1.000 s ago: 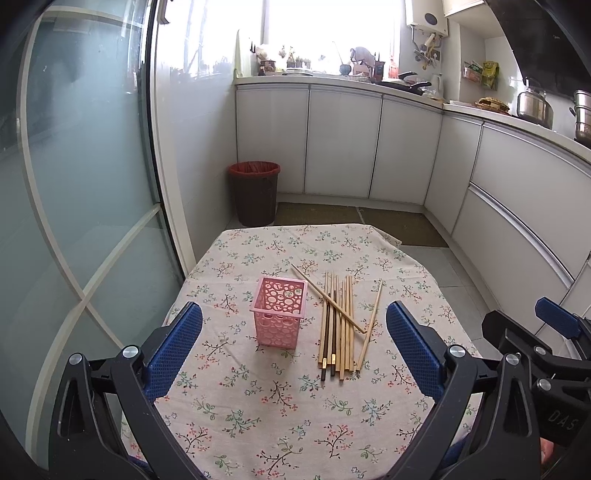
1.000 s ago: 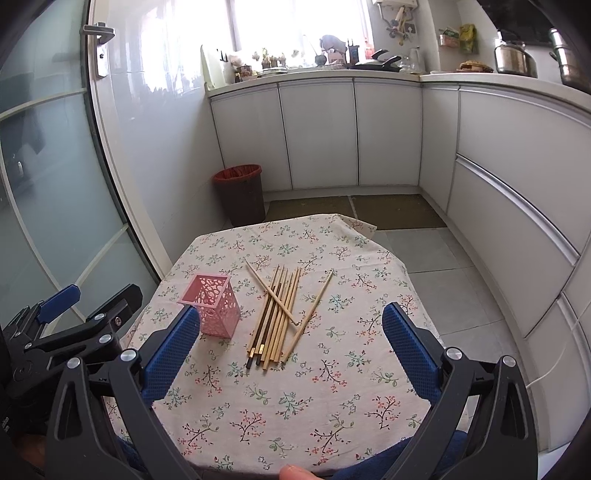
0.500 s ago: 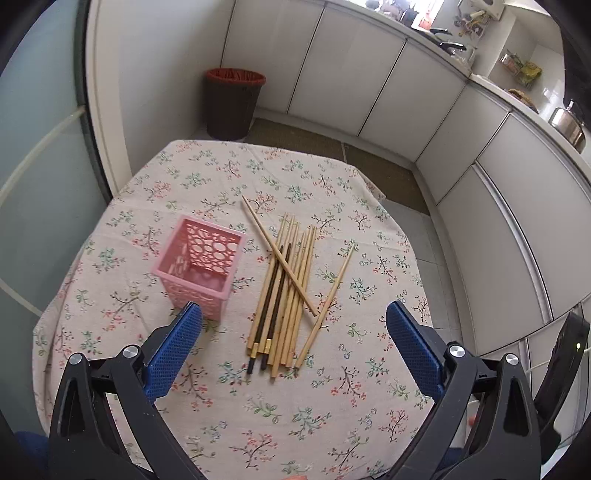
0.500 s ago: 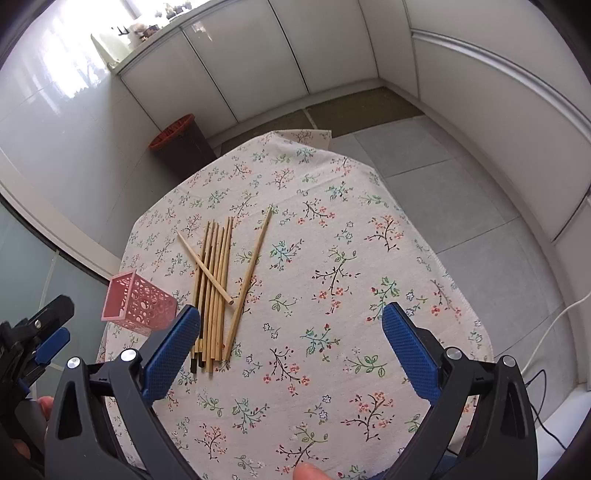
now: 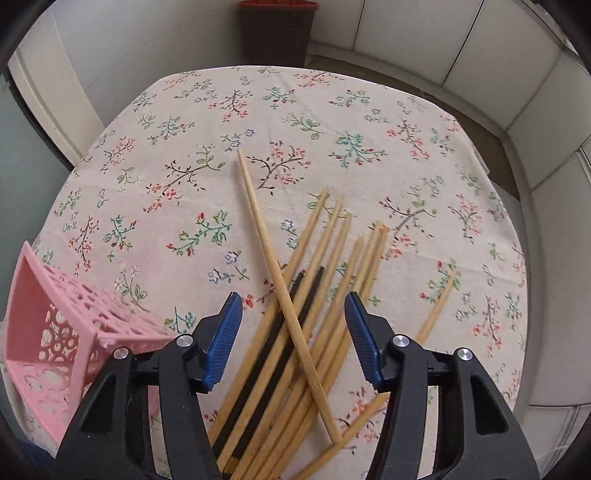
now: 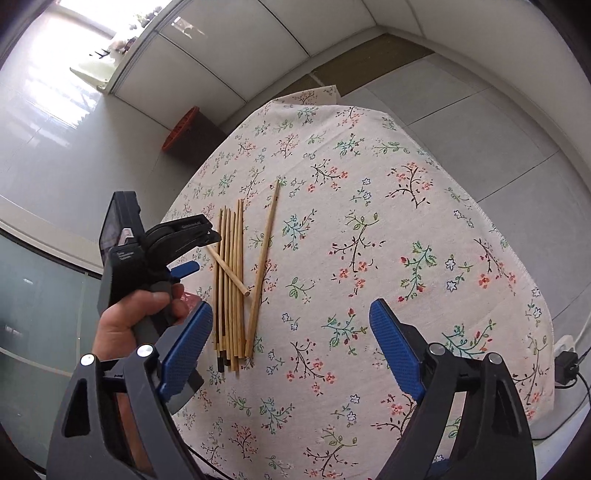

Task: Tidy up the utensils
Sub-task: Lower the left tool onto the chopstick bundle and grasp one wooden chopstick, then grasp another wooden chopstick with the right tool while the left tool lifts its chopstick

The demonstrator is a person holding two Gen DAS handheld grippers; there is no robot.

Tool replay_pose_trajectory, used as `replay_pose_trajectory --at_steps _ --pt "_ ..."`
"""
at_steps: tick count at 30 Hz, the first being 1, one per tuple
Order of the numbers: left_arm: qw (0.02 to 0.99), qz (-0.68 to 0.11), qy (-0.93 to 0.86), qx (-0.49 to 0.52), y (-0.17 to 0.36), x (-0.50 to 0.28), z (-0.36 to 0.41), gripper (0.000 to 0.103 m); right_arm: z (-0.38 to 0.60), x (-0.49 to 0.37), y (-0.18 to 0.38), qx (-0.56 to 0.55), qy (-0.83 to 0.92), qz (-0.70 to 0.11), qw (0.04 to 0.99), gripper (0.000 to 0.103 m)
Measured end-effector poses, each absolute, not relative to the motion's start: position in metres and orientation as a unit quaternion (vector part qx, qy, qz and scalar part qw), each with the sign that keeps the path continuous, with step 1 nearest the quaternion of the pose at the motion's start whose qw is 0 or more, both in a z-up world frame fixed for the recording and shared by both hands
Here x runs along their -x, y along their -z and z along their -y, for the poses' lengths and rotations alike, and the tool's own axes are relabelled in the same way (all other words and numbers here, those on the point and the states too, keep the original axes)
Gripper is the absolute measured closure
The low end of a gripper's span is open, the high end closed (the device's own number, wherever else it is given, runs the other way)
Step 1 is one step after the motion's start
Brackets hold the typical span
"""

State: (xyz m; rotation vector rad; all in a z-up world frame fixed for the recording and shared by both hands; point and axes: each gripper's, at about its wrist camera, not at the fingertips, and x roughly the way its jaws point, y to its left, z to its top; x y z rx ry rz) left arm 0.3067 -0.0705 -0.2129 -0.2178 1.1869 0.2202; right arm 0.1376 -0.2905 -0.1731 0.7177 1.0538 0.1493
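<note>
A round table [image 5: 369, 122] wears a cloth with small flowers. A dark bin [image 5: 275, 31] with a red rim stands on the floor past the far edge of the table. White cupboards [image 6: 258, 44] run along the wall.

A pink basket [image 5: 55, 343] full of holes sits near the left edge of the table. It is just left of the left tongs [image 5: 293, 332].

A bunch of chopsticks [image 5: 295, 332] lies in the middle of the table. Most are pale wood and a few are dark. One pale stick lies slanted across the top of the bunch. One more lies a little apart on the right.

The left tongs point down at the bunch. Their jaws are about half open and closing. The sticks lie between the blue pads, but the pads do not press on them. A hand [image 6: 136, 314] holds these tongs.

The right tongs [image 6: 291, 349] hang over the near part of the table, right of the bunch. Their jaws are wide, closing a little, and hold nothing. The sticks end just beside their left pad.
</note>
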Motion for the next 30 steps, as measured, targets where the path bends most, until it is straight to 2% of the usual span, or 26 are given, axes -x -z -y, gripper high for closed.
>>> replay_pose_trajectory --at_steps 1,4,6,8,9,22,25,27,30 --pt "0.818 -0.557 -0.104 0.101 0.216 -0.311 0.068 0.050 0.291 -0.138 0.173 -0.336 -0.074 -0.492 0.800 0.019" --pt "0.817 -0.559 -0.096 0.099 0.226 -0.323 0.067 0.062 0.292 -0.138 0.174 -0.339 -0.081 -0.492 0.798 0.019" --pt "0.822 -0.554 -0.083 0.103 0.229 -0.325 0.064 0.085 0.293 -0.138 0.175 -0.345 -0.085 -0.491 0.796 0.019" --pt "0.829 -0.545 -0.072 0.100 0.227 -0.323 0.062 0.089 0.296 -0.138 0.176 -0.351 -0.086 -0.490 0.793 0.019" --pt "0.834 -0.538 -0.066 0.105 0.224 -0.321 0.060 0.096 0.296 -0.138 0.176 -0.352 -0.085 -0.490 0.793 0.019" --pt "0.865 -0.492 0.048 0.085 0.172 -0.258 0.063 0.097 0.284 -0.149 0.178 -0.310 -0.060 -0.506 0.803 0.019" --pt "0.882 -0.458 0.072 0.079 0.144 -0.233 0.062 0.097 0.275 -0.166 0.184 -0.286 -0.051 -0.524 0.800 0.028" --pt "0.892 -0.435 0.090 0.083 0.124 -0.216 0.059 0.096 0.269 -0.182 0.190 -0.295 -0.064 -0.539 0.787 0.039" --pt "0.905 -0.395 0.113 0.108 0.095 -0.186 0.040 0.096 0.254 -0.215 0.196 -0.280 -0.076 -0.559 0.777 0.042"
